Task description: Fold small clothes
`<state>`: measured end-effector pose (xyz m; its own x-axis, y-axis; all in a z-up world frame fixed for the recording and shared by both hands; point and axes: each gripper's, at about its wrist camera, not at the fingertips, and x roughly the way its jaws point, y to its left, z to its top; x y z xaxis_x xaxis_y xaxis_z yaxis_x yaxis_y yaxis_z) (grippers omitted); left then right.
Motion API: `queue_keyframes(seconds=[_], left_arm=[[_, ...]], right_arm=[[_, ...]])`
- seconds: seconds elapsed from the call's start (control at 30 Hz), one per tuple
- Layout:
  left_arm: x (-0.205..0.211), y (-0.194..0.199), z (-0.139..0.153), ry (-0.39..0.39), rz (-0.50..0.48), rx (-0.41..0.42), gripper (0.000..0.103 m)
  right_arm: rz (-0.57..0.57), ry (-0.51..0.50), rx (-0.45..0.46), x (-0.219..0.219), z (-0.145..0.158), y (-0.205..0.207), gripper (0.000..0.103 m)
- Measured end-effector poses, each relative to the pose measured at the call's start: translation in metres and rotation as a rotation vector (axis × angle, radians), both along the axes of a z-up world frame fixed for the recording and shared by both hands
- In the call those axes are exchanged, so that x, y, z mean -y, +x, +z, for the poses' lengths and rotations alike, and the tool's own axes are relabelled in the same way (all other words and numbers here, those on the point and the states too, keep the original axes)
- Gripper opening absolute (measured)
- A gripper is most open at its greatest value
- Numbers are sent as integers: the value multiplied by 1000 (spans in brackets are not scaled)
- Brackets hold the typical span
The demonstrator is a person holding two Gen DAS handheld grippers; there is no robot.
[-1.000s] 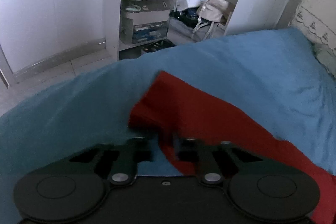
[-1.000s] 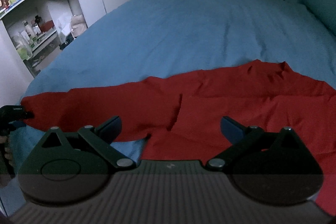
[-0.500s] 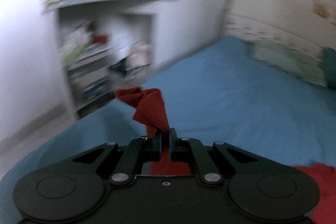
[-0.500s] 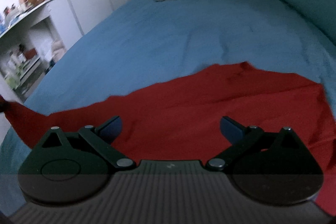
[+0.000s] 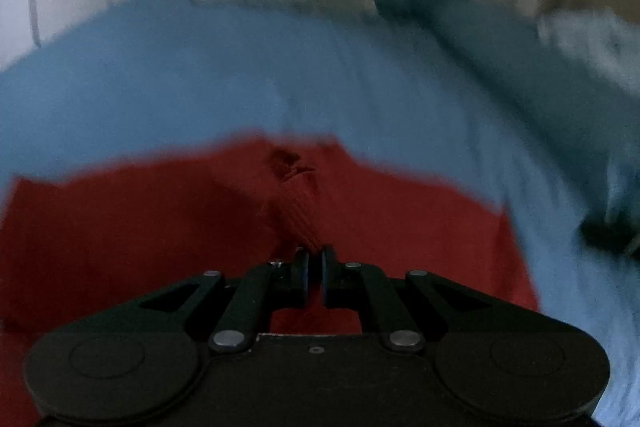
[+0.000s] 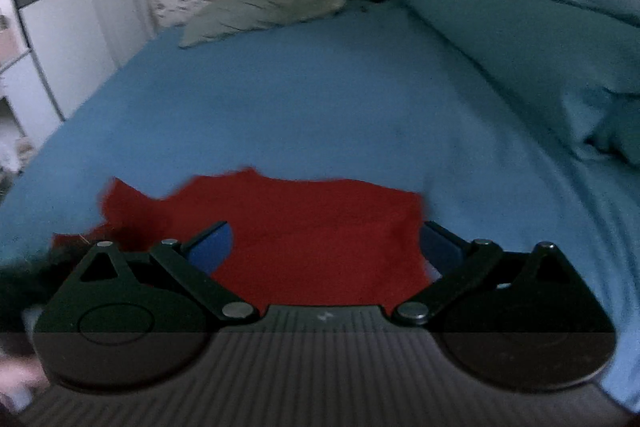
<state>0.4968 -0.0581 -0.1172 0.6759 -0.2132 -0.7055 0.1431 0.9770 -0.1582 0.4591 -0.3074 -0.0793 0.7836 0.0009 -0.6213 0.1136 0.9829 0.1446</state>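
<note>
While the left tongs (image 5: 315,269) are pinched tight on a ribbed fold of the red garment (image 5: 168,227), the cloth rises from between their tips in a narrow ridge and ends in a small crumpled knot just beyond. Either side of that ridge, the garment spreads wide across the near part of the bed (image 5: 168,75), over the blue sheet. This view is heavily blurred, so finer detail of the cloth cannot be made out.

From the right wrist, the right tongs (image 6: 326,247) stand wide open with nothing between them, blue pads (image 6: 210,247) showing, poised over the garment (image 6: 312,227). Here the garment lies as a compact red patch at the near edge of the bed (image 6: 300,99), its left end bunched and lifted, its right edge close by the right finger. At the far end sits a pale pillow (image 6: 260,13), with a teal duvet (image 6: 520,39) heaped along the right side.
</note>
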Motion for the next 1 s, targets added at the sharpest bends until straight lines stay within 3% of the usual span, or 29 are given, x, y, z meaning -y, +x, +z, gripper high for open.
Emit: queue_keyframes(seconds=[0.13,0.17,0.2,0.27,0.3,0.47,0.6,0.73,0.87,0.9,1.0], left_arm=[[18,2,-24,78,-28,-15,8],[18,0,-22,83,-33,-9,14],[17,-2,-19,81,-36,-10,37],[8,-5,-12,75,-45,-6,62],[2,-12,-6,86,-33,8,67],[-48,-38,16,197,43,34,75],[-117,-44,12,275,152,33,78],[-173,-43,-5,349,231,-4,77],[-211,-40,-18,325,281,-39,77],[-217,-39,-21,317,290,-50,77],[-229,-36,-28,292,297,-69,77]], right_arm=[[8,33,-55,33,-21,-1,103],[15,41,-62,37,-24,0,103],[23,52,-65,41,-27,1,103],[47,90,-68,44,-30,3,103],[59,110,-69,47,-29,6,103],[160,212,-103,19,-31,22,103],[225,224,-136,-24,-48,37,103],[215,207,-179,-63,-70,52,80],[158,164,-185,-85,-84,60,70],[146,128,-191,-93,-86,63,62],[149,43,-180,-105,-84,63,21]])
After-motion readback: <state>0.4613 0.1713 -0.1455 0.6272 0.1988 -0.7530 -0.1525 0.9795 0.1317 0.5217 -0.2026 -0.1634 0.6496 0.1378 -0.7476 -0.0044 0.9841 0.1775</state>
